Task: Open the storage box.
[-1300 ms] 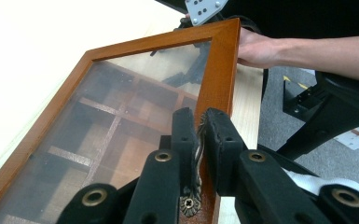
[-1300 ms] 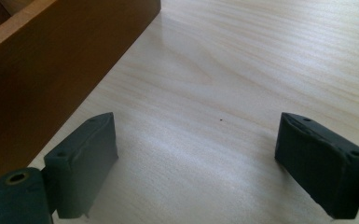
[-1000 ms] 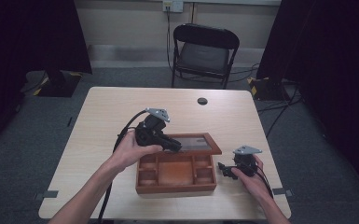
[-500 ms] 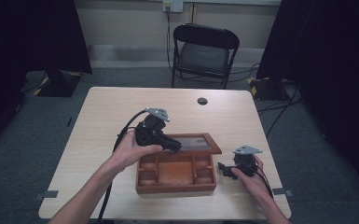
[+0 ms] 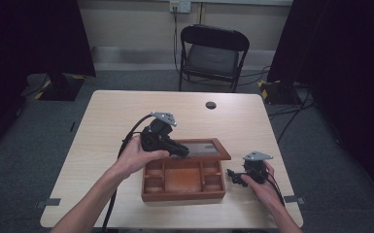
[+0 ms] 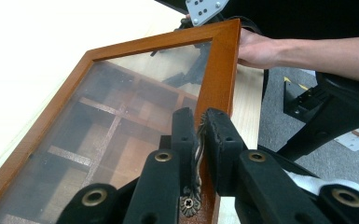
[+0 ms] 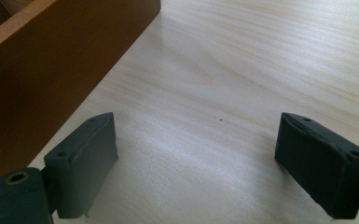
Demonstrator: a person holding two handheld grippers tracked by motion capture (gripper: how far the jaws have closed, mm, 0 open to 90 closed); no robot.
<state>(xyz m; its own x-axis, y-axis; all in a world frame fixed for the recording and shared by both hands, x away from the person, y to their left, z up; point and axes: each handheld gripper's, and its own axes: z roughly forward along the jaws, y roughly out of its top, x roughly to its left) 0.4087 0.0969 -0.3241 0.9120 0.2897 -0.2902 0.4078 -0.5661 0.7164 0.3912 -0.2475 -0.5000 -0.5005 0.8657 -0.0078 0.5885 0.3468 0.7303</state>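
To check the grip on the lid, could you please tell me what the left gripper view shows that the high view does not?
Left gripper view: the left gripper is shut on a small brass handle at the edge of the glass lid, and the box dividers show through the glass.

High view: the whole table, a chair behind it, a small black disc on the table, and the tilt of the raised lid over the box.

Both: the lid, the box's compartments, and the right gripper beside the box.
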